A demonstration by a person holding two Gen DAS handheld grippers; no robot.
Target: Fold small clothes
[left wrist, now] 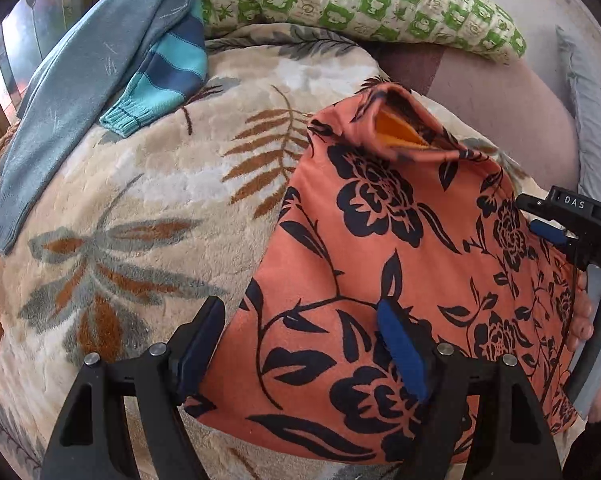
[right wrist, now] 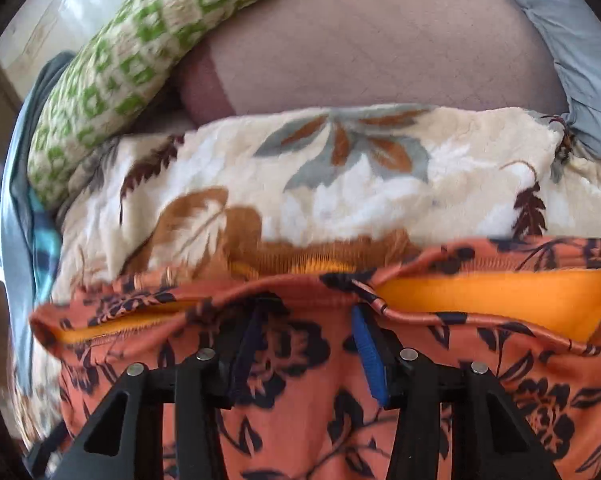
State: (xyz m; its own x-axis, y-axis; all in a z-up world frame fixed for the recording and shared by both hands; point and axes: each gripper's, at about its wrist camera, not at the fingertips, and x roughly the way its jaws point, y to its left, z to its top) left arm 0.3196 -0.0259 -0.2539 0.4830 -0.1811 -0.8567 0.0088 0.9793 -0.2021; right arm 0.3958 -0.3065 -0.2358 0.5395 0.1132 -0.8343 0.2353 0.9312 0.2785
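Observation:
An orange garment with black flowers (left wrist: 388, 248) lies folded on a cream leaf-print blanket (left wrist: 148, 184); its yellow-orange lining shows at the top opening. My left gripper (left wrist: 300, 324) is open, its jaws spread over the garment's lower left corner. The right gripper (left wrist: 548, 220) shows at the garment's right edge in the left wrist view. In the right wrist view my right gripper (right wrist: 304, 340) is open, its fingers resting on the garment (right wrist: 300, 420) just behind its edge, where the lining (right wrist: 500, 296) shows.
A grey-blue sweater (left wrist: 72, 112) and a teal striped knit (left wrist: 168, 76) lie at the blanket's far left. A green-checked pillow (left wrist: 360, 0) lies at the back, also seen in the right wrist view (right wrist: 140, 64). A mauve bed sheet (right wrist: 380, 48) lies beyond the blanket.

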